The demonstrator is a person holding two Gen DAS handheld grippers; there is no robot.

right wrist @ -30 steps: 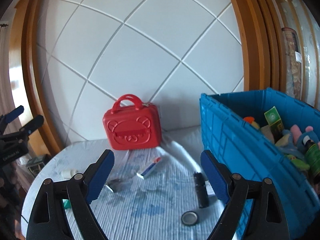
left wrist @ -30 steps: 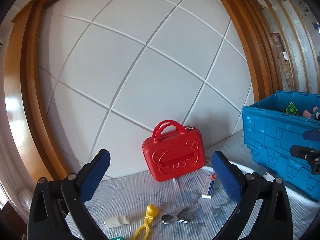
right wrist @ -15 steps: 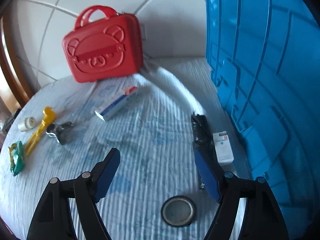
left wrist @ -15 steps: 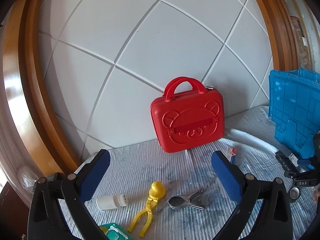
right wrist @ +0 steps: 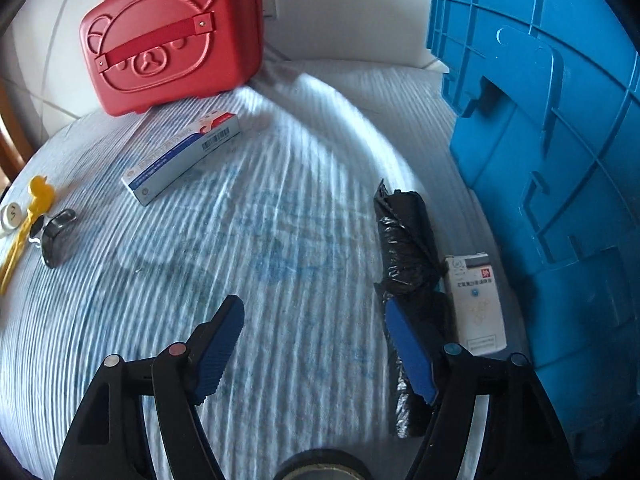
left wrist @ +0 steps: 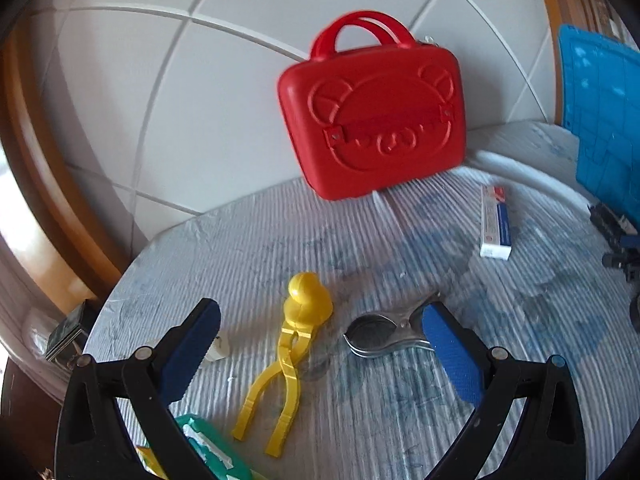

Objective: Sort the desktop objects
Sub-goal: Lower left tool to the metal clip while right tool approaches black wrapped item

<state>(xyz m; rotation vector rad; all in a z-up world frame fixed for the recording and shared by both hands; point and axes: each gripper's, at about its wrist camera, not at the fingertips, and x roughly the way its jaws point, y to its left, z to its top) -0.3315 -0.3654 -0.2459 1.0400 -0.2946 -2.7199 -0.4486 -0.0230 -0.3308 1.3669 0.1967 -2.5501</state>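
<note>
Hovering over the striped tablecloth [right wrist: 280, 216], the right gripper [right wrist: 308, 352] has its jaws part open and nothing between them; they have narrowed and sit steady. The black bag roll [right wrist: 404, 240] lies just beyond its right fingertip, long axis along the reach. The left gripper [left wrist: 320, 344] gapes wide and empty, the yellow duck tongs [left wrist: 292, 344] lengthwise between its fingers

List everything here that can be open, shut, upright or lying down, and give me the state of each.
red case: shut, upright against the wall.
blue crate: standing on the table.
long box: shut, lying flat.
small white box: shut, lying flat.
metal clip: shut, lying flat.
yellow duck tongs: handles spread.
left gripper: open, empty.
right gripper: open, empty.
</note>
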